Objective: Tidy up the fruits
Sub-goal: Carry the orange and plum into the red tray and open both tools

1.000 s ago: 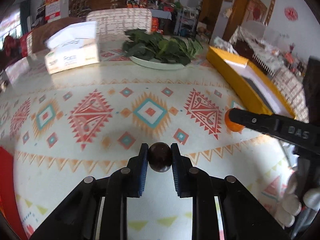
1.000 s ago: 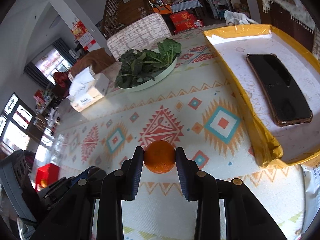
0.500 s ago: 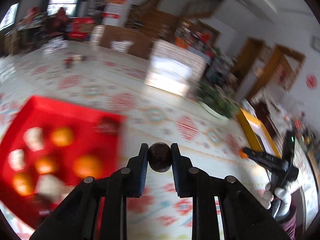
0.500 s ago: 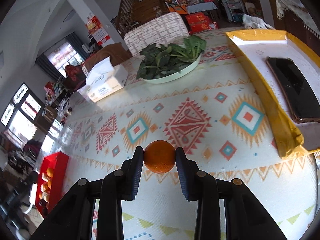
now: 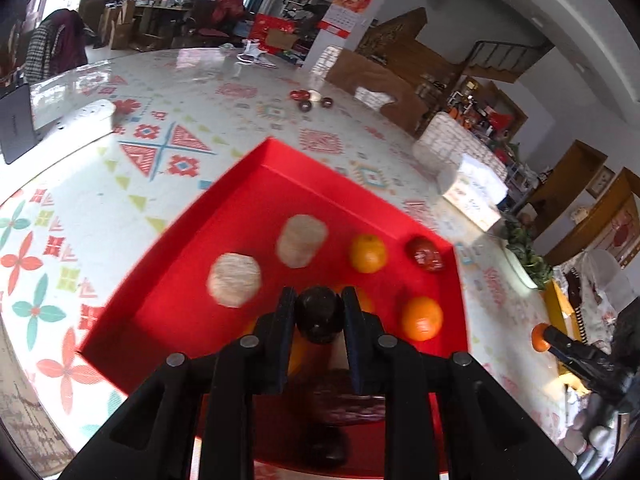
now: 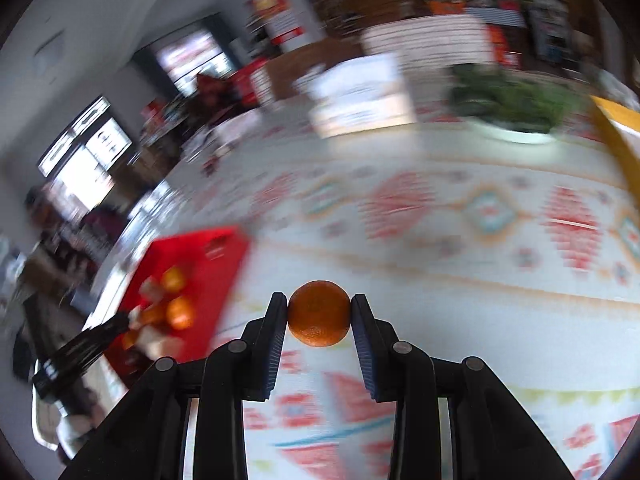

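Observation:
My left gripper (image 5: pixel 319 314) is shut on a dark round fruit (image 5: pixel 319 312) and holds it over the red tray (image 5: pixel 256 196). The tray holds oranges (image 5: pixel 368 253), a red fruit (image 5: pixel 426 255), two pale net-wrapped fruits (image 5: pixel 234 279) and a dark item near the front. My right gripper (image 6: pixel 319 314) is shut on an orange (image 6: pixel 319 313) above the patterned tablecloth, right of the red tray (image 6: pixel 218 256). The right gripper with its orange also shows in the left wrist view (image 5: pixel 541 337). The left gripper shows at the tray in the right wrist view (image 6: pixel 88 344).
A tissue box (image 5: pixel 474 196) and a plate of greens (image 5: pixel 524 256) stand beyond the tray; both also show blurred in the right wrist view, the box (image 6: pixel 360 96) and the greens (image 6: pixel 516 104). A yellow box edge (image 6: pixel 616 132) lies at the right. A white device (image 5: pixel 86 118) is at the left.
My left gripper has swung left with the dark fruit, from over bare tablecloth to over the red tray. My right gripper has turned left with the orange; the tray has come closer in its view.

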